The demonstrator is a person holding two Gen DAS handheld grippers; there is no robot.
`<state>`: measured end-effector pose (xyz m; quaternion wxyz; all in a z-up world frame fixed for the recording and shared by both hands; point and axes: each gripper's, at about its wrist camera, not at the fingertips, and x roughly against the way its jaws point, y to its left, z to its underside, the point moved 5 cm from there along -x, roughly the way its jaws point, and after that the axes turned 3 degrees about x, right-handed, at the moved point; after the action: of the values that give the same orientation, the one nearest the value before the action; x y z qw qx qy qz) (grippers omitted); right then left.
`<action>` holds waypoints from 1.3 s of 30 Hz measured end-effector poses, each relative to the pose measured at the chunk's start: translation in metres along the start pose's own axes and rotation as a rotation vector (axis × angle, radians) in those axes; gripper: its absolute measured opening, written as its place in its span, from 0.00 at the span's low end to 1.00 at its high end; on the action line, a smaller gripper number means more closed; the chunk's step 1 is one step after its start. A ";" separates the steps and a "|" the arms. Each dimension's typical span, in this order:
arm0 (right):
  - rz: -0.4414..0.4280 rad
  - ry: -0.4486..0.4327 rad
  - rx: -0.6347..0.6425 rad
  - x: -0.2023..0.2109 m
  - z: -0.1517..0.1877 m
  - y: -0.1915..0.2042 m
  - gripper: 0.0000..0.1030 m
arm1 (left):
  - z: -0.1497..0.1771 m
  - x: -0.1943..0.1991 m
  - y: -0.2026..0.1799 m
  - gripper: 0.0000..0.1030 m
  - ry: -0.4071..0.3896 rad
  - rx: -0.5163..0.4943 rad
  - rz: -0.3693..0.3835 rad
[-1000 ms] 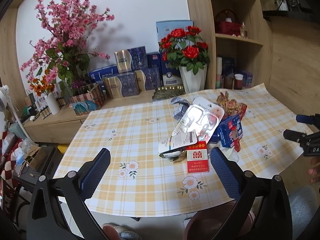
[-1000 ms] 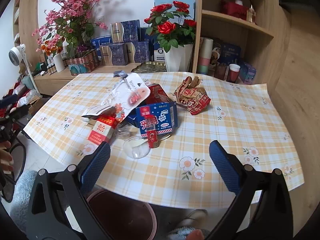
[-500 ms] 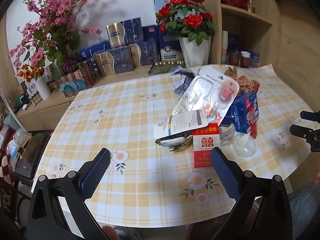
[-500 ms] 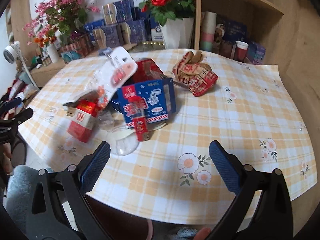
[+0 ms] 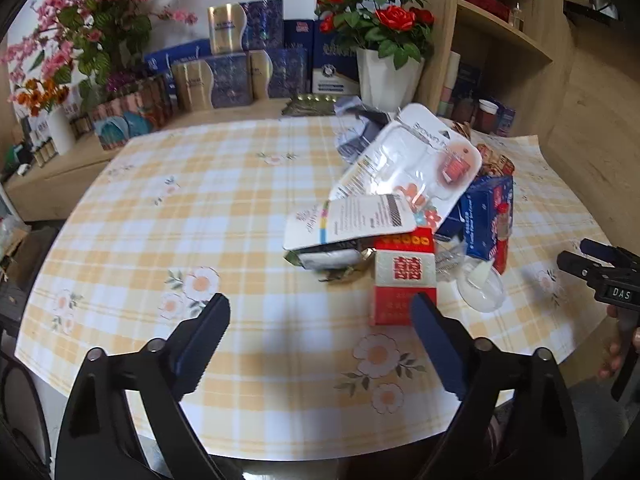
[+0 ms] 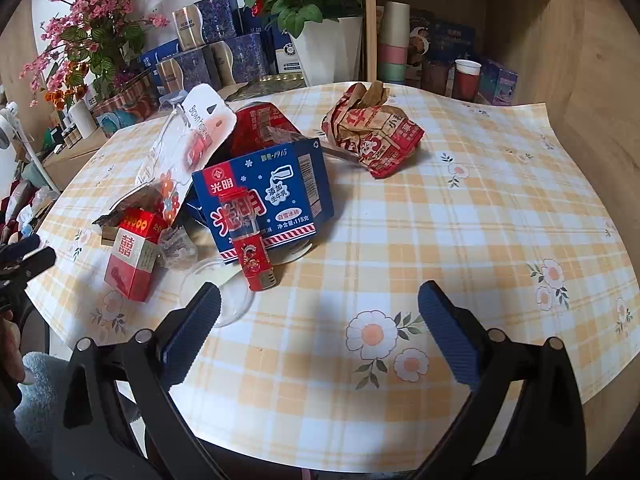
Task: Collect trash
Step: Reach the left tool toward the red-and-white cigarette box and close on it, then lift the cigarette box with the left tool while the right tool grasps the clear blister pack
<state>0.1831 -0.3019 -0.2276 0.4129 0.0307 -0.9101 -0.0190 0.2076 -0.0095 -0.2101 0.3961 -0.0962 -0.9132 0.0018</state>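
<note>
A heap of trash lies on the checked tablecloth [image 5: 200,200]: a red-and-white box [image 5: 404,276], a clear blister pack [image 5: 408,168], a blue carton [image 6: 264,196], a small red tube [image 6: 254,248], a clear plastic lid [image 6: 218,292] and a crumpled red wrapper [image 6: 372,132]. My left gripper [image 5: 320,308] hovers just in front of the red-and-white box; its jaws are closing with only cloth between them. My right gripper [image 6: 320,296] hangs open over the cloth, right of the lid and tube, holding nothing.
A white vase of red roses [image 5: 384,76], blue gift boxes [image 5: 240,64] and pink blossoms [image 5: 92,32] stand on a sideboard behind the table. Wooden shelves with cups [image 6: 466,76] rise at the back right. A hand shows at each view's outer edge.
Both grippers have dropped and come closer to the table and the trash heap. The left fingers stand a little narrower than before.
</note>
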 end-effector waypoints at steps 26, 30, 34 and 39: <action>-0.070 -0.029 0.114 -0.019 -0.013 0.021 0.94 | 0.008 -0.086 -0.052 0.54 0.194 -0.005 0.122; -0.122 -0.013 0.162 -0.036 -0.015 0.037 0.74 | 0.017 -0.080 -0.052 0.54 0.211 -0.007 0.139; -0.141 -0.002 0.174 -0.049 -0.019 0.049 0.69 | 0.028 -0.073 -0.051 0.54 0.221 -0.001 0.162; -0.158 -0.032 0.153 -0.044 -0.034 0.057 0.68 | 0.037 -0.066 -0.051 0.54 0.217 -0.024 0.162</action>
<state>0.2352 -0.2419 -0.2348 0.3917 0.1336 -0.9102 0.0176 0.2162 -0.0685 -0.2795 0.4900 -0.1740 -0.8541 0.0123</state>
